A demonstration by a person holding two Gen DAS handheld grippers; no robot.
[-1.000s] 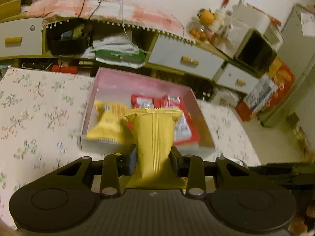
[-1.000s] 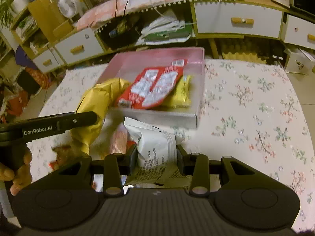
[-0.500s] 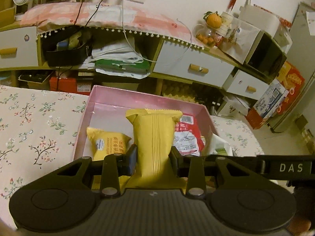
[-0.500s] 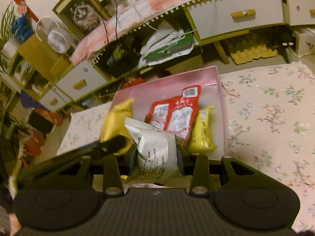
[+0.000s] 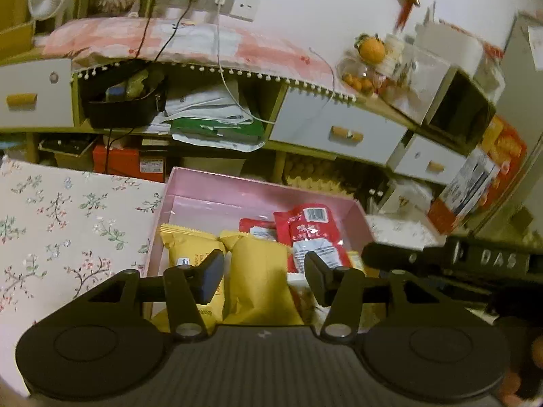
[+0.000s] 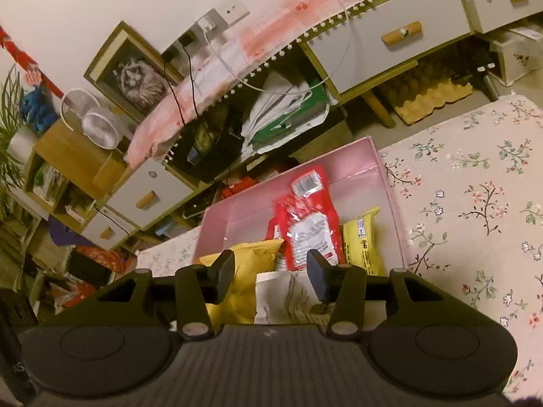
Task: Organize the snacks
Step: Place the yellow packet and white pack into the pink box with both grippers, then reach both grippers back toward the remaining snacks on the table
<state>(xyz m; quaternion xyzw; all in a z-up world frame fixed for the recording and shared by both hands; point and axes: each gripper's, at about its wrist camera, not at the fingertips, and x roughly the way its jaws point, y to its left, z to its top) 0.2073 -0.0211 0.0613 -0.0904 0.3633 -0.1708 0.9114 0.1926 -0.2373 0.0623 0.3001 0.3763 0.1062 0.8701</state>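
A pink box (image 5: 190,183) sits on the floral tablecloth with snack packets in it. My left gripper (image 5: 264,276) hovers over its near end, jaws opening. A yellow packet (image 5: 261,288) lies between the fingers, with a gap at each pad. A second yellow packet (image 5: 191,259) and red packets (image 5: 305,234) lie beside it. My right gripper (image 6: 271,276) is over the same pink box (image 6: 383,166), jaws opening too. A white packet (image 6: 285,296) rests loose between its fingers, next to a yellow packet (image 6: 251,261), a red packet (image 6: 305,224) and a small yellow bar (image 6: 361,240). The right gripper's body (image 5: 441,257) shows in the left wrist view.
The floral tablecloth (image 6: 475,203) spreads to either side of the box. Behind the table stands a low cabinet with white drawers (image 5: 339,132), hanging cables (image 5: 224,51), stacked papers and a small fan (image 6: 100,127). Boxes and bags crowd the floor at the right (image 5: 475,183).
Both grippers came forward over the pink box. Their jaws have widened, and the yellow and white packets now sit loose inside. The right wrist view has rolled.
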